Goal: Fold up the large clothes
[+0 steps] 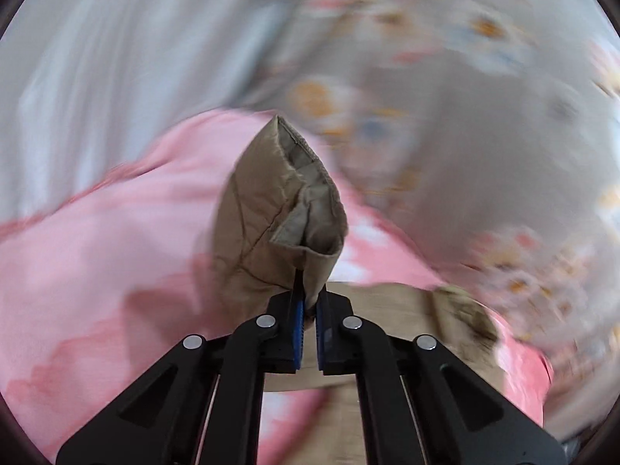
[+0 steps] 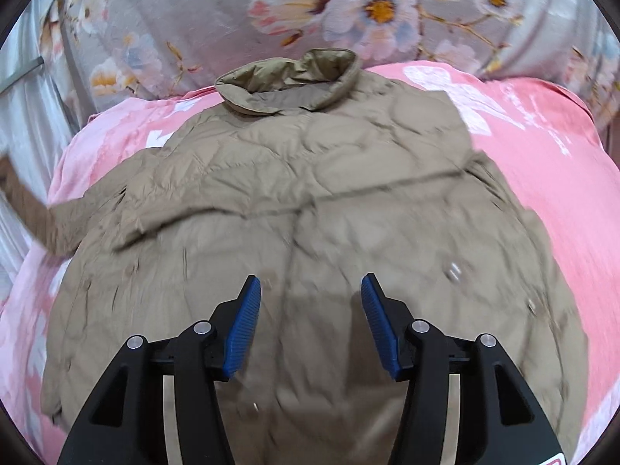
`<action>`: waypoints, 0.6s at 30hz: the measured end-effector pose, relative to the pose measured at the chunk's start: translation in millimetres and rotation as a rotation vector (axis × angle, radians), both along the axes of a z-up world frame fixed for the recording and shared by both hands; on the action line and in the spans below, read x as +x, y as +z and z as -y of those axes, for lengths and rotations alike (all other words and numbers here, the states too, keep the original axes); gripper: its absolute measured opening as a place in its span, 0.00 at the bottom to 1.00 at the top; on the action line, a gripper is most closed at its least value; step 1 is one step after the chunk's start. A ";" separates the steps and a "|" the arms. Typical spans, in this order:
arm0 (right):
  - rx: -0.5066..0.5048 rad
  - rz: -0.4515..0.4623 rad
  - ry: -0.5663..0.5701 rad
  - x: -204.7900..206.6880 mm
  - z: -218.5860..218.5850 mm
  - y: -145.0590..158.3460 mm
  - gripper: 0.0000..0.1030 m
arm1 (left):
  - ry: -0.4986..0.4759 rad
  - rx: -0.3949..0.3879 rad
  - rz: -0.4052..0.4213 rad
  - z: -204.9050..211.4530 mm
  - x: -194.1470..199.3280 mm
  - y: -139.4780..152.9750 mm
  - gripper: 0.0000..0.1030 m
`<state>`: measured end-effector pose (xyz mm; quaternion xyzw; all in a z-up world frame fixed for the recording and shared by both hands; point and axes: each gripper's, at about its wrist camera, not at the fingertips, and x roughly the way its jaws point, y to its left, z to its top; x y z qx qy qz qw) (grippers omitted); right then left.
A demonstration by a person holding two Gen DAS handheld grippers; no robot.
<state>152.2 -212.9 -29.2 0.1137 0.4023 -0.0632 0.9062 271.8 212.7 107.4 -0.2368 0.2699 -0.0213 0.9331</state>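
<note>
Black linkage arms of the left gripper point(image 1: 307, 302) fill the near edge of the left wrist view, their ribbed blue pads point(image 1: 297, 333) pinched almost together on the cuff of a tan quilted sleeve point(image 1: 271, 209). That sleeve stands up from the jaws as a puffy, stitched tube, its grey lining showing at the open end. Behind it lie a soft pink bedsheet with pale blotches point(image 1: 97, 252) and, farther off, a blurred grey floral blanket point(image 1: 445, 77).

From the right wrist view, the right gripper point(image 2: 310, 290) hangs with its blue ribbed fingers point(image 2: 244, 325) spread wide, holding nothing. Below them the tan quilted puffer jacket point(image 2: 310, 193) lies spread flat across the pink sheet point(image 2: 542, 162), collar at the far end, snaps on its right side. Its left sleeve point(image 2: 35, 209) lifts off to the left, blurred. The fuzzy floral blanket point(image 2: 348, 4) bunches along the far edge.
</note>
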 end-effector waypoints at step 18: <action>0.016 0.004 -0.144 -53.8 79.4 -1.7 0.53 | -0.623 0.078 -0.168 357.0 1.1 -58.4 0.11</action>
